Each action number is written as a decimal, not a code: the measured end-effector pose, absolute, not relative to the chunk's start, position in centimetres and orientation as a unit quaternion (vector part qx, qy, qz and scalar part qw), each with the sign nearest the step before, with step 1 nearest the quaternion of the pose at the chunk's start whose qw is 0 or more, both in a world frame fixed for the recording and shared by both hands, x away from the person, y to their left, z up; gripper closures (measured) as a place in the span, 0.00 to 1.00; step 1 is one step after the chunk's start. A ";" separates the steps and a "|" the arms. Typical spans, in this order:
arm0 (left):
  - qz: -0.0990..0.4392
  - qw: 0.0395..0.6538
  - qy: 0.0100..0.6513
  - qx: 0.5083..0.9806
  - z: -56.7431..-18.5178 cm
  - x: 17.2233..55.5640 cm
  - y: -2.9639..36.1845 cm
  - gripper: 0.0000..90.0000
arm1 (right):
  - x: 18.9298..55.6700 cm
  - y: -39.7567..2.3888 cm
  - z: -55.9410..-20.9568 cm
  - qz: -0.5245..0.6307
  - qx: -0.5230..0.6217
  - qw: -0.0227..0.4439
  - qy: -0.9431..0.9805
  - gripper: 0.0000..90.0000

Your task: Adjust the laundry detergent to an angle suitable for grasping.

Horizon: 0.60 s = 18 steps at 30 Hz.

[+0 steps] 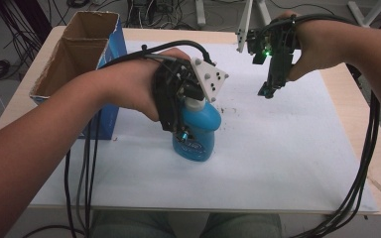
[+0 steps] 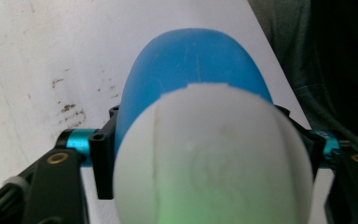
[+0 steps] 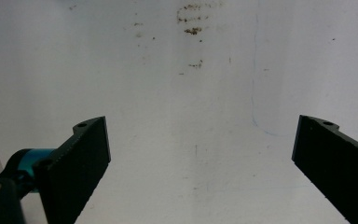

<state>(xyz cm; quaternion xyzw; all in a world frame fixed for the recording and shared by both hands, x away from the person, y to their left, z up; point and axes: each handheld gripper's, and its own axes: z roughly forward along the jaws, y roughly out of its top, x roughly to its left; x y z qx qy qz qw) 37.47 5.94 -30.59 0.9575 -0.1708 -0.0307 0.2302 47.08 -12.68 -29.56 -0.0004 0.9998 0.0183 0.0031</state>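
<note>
A blue plastic bottle (image 1: 201,136) with a white cap (image 1: 194,103) stands upright near the middle of the white sheet (image 1: 287,153). My left gripper (image 1: 182,130) comes down on it from above, a hand around its body. In the left gripper view the white cap (image 2: 209,163) looms large between the two black jaws of that gripper (image 2: 205,154), which flank it without clearly pressing, and the blue shoulder (image 2: 191,60) shows beyond. My right gripper (image 1: 267,92) hovers above the sheet at the back right. It is open (image 3: 200,158) with only bare sheet between its jaws.
An open cardboard box (image 1: 79,54) with a blue side stands at the table's back left, close behind my left forearm. Brown specks (image 1: 225,108) stain the sheet beside the bottle. Black cables (image 1: 362,173) hang off the right and front edges.
</note>
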 end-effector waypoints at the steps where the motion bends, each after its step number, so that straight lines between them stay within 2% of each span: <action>1: -0.033 0.229 -0.168 0.958 -30.5 37.5 6.0 0.32 | 47.1 -12.7 -29.6 0.018 0.001 0.003 1.000 0.04; 18: -0.018 0.190 -0.134 0.972 -29.4 37.9 7.4 0.23 | 47.4 -12.7 -29.7 0.015 0.004 0.002 1.000 0.04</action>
